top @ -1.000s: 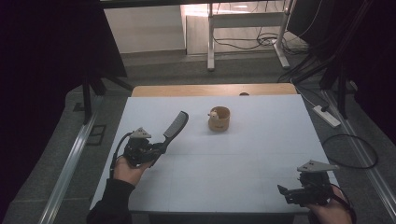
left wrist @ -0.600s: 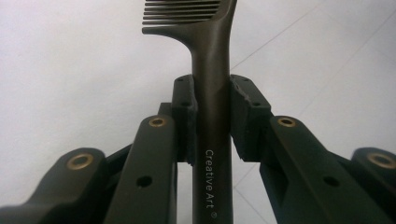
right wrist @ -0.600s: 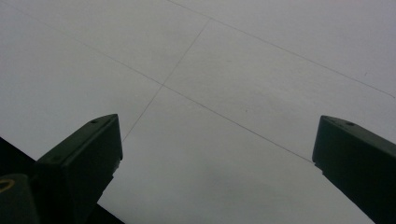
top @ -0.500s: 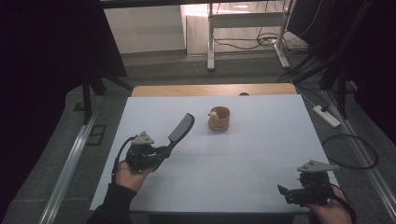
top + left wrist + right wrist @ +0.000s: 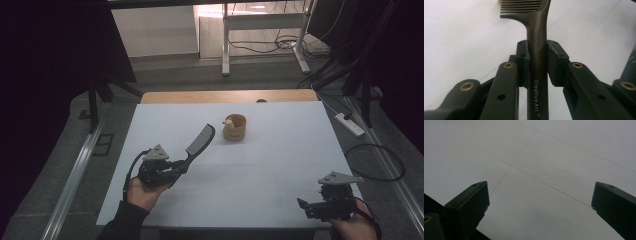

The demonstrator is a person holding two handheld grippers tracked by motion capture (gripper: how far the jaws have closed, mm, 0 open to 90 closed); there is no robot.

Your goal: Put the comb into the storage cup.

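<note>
On the table [image 5: 280, 165], the cup [image 5: 234, 127] stands far centre, just right of the comb [image 5: 199, 141], which angles toward it from the near left.

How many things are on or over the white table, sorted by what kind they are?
Combs: 1, a dark comb held over the table
Cups: 1, a wooden cup standing on the table
Grippers: 2, the left gripper and the right gripper
Total: 4

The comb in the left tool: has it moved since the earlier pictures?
Yes. The comb, gripped by the left tool, has shifted right across the table, so its head is now closer to the wooden cup.
</note>
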